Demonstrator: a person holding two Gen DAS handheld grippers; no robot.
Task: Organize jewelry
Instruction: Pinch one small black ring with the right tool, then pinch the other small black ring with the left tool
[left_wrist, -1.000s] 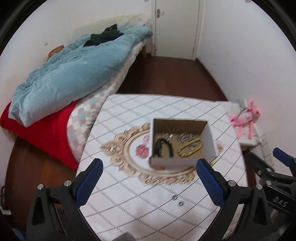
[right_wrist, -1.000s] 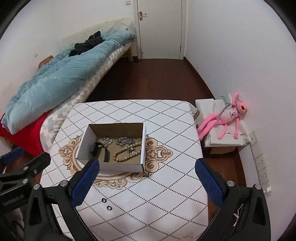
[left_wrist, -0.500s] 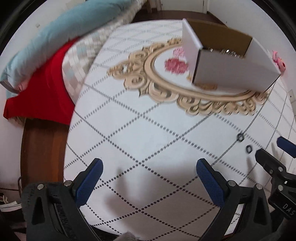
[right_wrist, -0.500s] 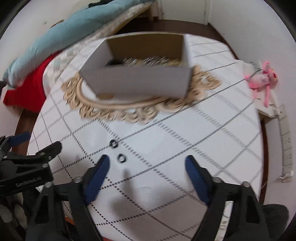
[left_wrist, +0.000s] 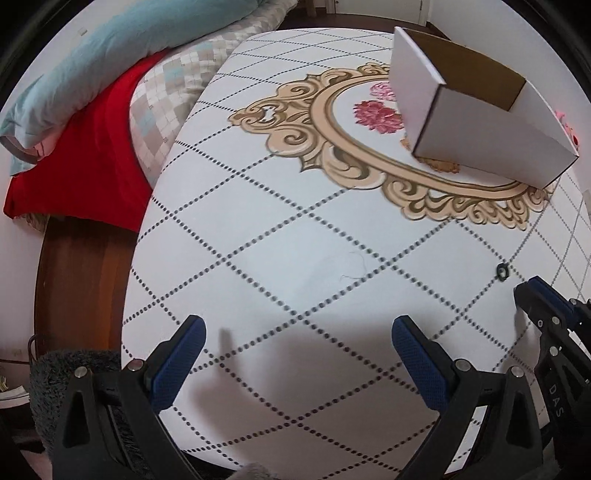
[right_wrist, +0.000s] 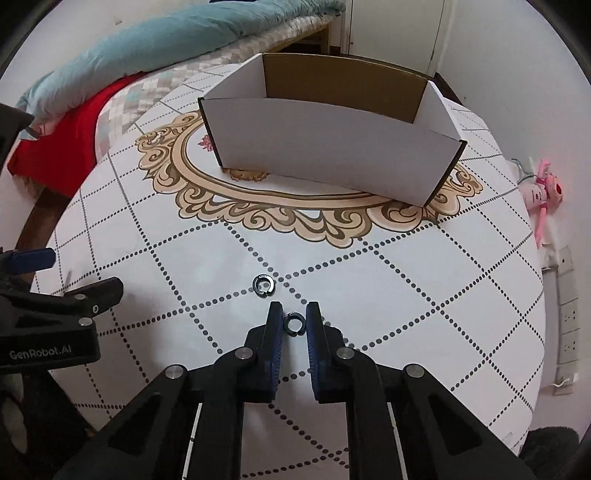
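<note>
Two small dark rings lie on the patterned table top (right_wrist: 424, 295) in front of a white cardboard box (right_wrist: 332, 147). My right gripper (right_wrist: 294, 321) points steeply down, its jaws closing, and the nearer ring (right_wrist: 294, 324) sits snug between its blue pads. The other ring (right_wrist: 263, 285) lies free just beyond the left fingertip; it also shows in the left wrist view (left_wrist: 502, 272). My left gripper (left_wrist: 295, 354) hangs open over bare table to the left, nothing between its fingers. The box (left_wrist: 480, 140) stands on the gold ornament, and its near wall hides its contents.
A bed with a teal blanket (left_wrist: 110, 55) and a red sheet (left_wrist: 85, 155) runs along the table's left side. A pink plush toy (right_wrist: 543, 192) lies on the floor to the right, below wall sockets (right_wrist: 569, 314). The table's left edge (left_wrist: 136, 258) drops to a wooden floor.
Both grippers came down from high above the table to just over it. The right jaws went from wide open to narrow around the nearer ring. The left jaws stayed open.
</note>
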